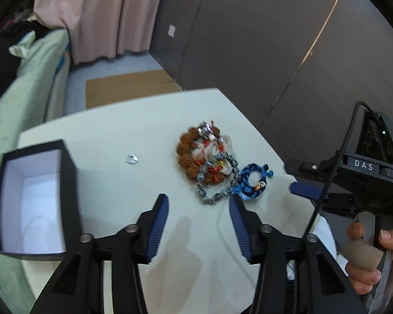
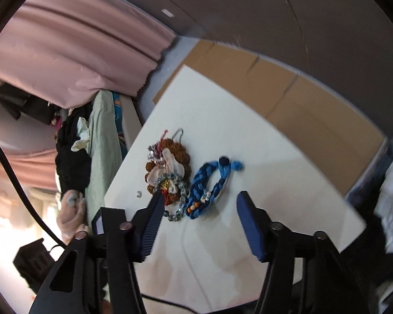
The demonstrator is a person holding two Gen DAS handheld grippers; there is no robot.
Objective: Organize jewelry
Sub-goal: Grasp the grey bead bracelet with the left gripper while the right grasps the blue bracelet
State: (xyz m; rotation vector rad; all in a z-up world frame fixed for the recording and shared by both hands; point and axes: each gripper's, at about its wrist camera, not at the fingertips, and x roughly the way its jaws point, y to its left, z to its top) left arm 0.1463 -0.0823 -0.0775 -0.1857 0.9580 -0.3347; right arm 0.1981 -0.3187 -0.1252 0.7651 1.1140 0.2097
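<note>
A pile of jewelry (image 1: 205, 155) lies on the white table (image 1: 112, 183): a brown beaded bracelet, a silver chain (image 1: 217, 193) and red and white pieces. Beside it lies a blue braided bracelet (image 1: 251, 183). A small silver ring (image 1: 132, 159) sits alone to the left. An open black box (image 1: 34, 198) with a white inside stands at the table's left edge. My left gripper (image 1: 198, 201) hangs open just short of the chain, nothing between its fingers. My right gripper (image 2: 200, 201) is open above the blue braided bracelet (image 2: 207, 185) and the jewelry pile (image 2: 167, 170), holding nothing.
Flat cardboard (image 2: 301, 99) lies on the floor beyond the table. A bed with green bedding (image 1: 26, 91) and dark clothes runs along the left. A pink curtain (image 1: 104, 18) and a grey wall stand behind. A hand (image 1: 366, 256) holds the right gripper's handle.
</note>
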